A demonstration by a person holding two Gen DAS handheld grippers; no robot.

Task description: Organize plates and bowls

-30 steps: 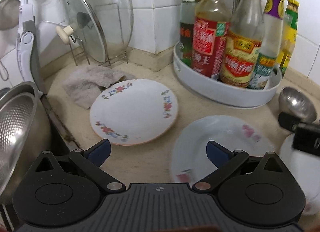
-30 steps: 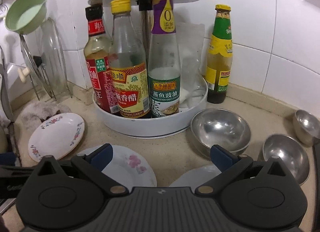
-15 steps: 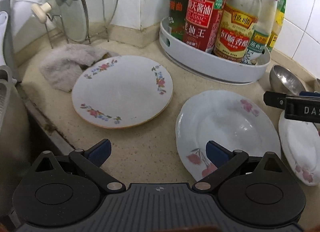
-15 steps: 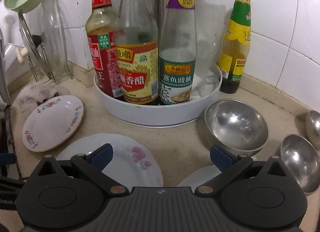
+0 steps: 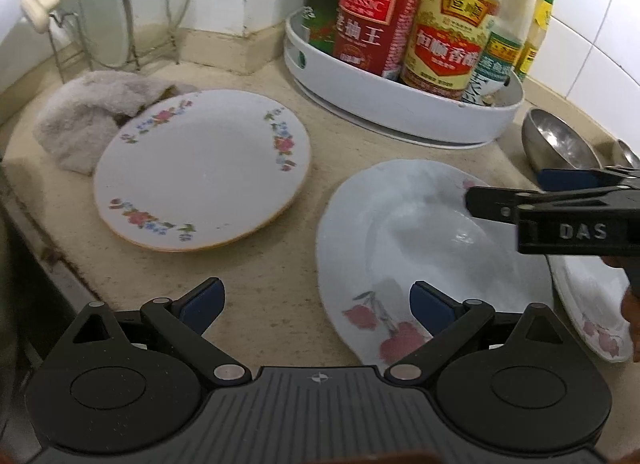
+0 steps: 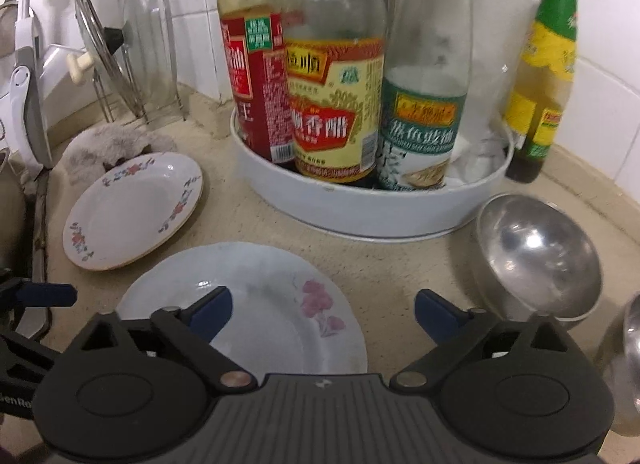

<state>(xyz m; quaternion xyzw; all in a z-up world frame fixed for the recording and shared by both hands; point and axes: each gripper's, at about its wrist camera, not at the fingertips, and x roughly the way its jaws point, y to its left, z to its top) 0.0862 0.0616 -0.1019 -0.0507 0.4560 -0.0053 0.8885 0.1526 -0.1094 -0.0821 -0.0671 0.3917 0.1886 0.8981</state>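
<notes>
A flower-rimmed plate (image 5: 200, 168) lies on the counter at the left, also in the right wrist view (image 6: 132, 210). A pale plate with pink flowers (image 5: 420, 248) lies right of it, also in the right wrist view (image 6: 256, 300). A third plate (image 5: 592, 304) shows at the far right. Steel bowls (image 6: 536, 256) sit to the right. My left gripper (image 5: 316, 300) is open and empty, low over the counter at the pale plate's near edge. My right gripper (image 6: 322, 308) is open and empty above the pale plate; it shows in the left wrist view (image 5: 560, 208).
A white turntable tray (image 5: 400, 104) of sauce bottles (image 6: 332, 76) stands behind the plates. A grey cloth (image 5: 88, 112) lies beside the flower-rimmed plate. Glass lids in a wire rack (image 5: 108, 12) stand at the back left. The counter edge runs along the left.
Both grippers have moved forward and down toward the plates. The right gripper has come in over the pale plate. Both stay open.
</notes>
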